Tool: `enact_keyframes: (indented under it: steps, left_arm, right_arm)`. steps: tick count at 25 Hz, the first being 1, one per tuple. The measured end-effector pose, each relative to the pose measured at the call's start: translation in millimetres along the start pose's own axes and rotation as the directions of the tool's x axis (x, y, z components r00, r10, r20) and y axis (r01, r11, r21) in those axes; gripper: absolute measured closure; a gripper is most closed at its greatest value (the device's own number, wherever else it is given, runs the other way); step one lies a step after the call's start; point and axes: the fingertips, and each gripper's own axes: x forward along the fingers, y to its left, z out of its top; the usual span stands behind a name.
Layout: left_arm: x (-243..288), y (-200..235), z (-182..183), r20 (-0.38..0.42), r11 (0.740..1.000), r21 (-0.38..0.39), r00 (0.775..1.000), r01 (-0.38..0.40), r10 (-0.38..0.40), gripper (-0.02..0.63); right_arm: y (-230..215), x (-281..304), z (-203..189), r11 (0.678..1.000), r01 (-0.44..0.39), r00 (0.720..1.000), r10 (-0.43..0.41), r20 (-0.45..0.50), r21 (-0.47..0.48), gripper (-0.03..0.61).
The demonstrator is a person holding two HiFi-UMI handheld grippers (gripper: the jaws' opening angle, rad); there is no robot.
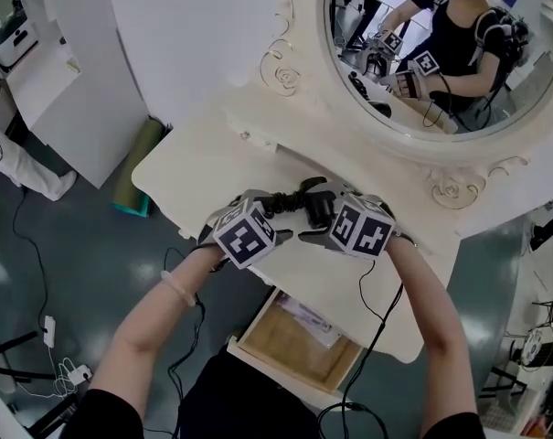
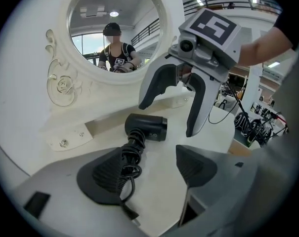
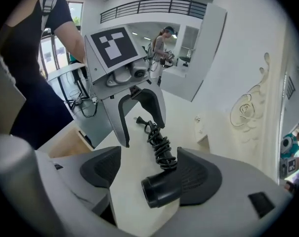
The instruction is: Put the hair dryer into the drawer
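White dressing table top [image 1: 203, 167], set under a round mirror [image 1: 441, 53] with a carved frame, carries the black hair dryer [image 1: 317, 207]. The dryer lies on its side near the table's front edge, outside the drawer [image 1: 294, 341], with its black cord [image 3: 159, 142] wound in a bundle along the handle.

The left gripper [image 2: 149, 169] comes at it from the cord end, jaws wide apart, the cord bundle lying against one pad and nothing clamped. The right gripper [image 3: 149, 172] faces it from the barrel end, jaws equally spread, the barrel lying between them close to one pad and not pinched.

Both grippers tilt down towards the table, almost nose to nose, bare forearms reaching in from below in the head view.

Just below the table edge the wooden drawer stands pulled open, a pale flat item [image 1: 305, 318] lying at its back. Dark grey floor [image 1: 75, 273] lies around.
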Motion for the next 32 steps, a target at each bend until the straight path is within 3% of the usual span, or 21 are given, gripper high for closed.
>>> enact_keyframes:
  steps: [9,18,20,27,32]
  left_arm:
    - [24,25,-25,-0.168,0.987,0.156,0.986,0.038,-0.012,0.245]
    - [39,35,-45,-0.260,0.973,0.208,0.965,0.098,-0.041,0.247]
    - [42,39,-46,-0.268,0.970,0.222,0.963,0.096,-0.033,0.289]
    - [51,38,-48,-0.272,0.969,0.204,0.959,0.141,-0.082,0.314]
    - [53,38,-48,-0.265,0.973,0.162,0.957,0.164,-0.117,0.317]
  right_arm:
    - [-19,45,-12,0.991,-0.082,0.989,0.068,-0.129,-0.107,0.232]
    - [-26,83,-28,0.966,-0.168,0.953,0.109,-0.283,-0.194,0.233]
    - [-26,89,-32,0.963,-0.186,0.944,0.121,-0.306,-0.193,0.235]
    - [-32,106,-47,0.934,-0.212,0.909,0.080,-0.410,-0.289,0.293]
    - [-31,108,-49,0.921,-0.245,0.889,0.088,-0.449,-0.303,0.295]
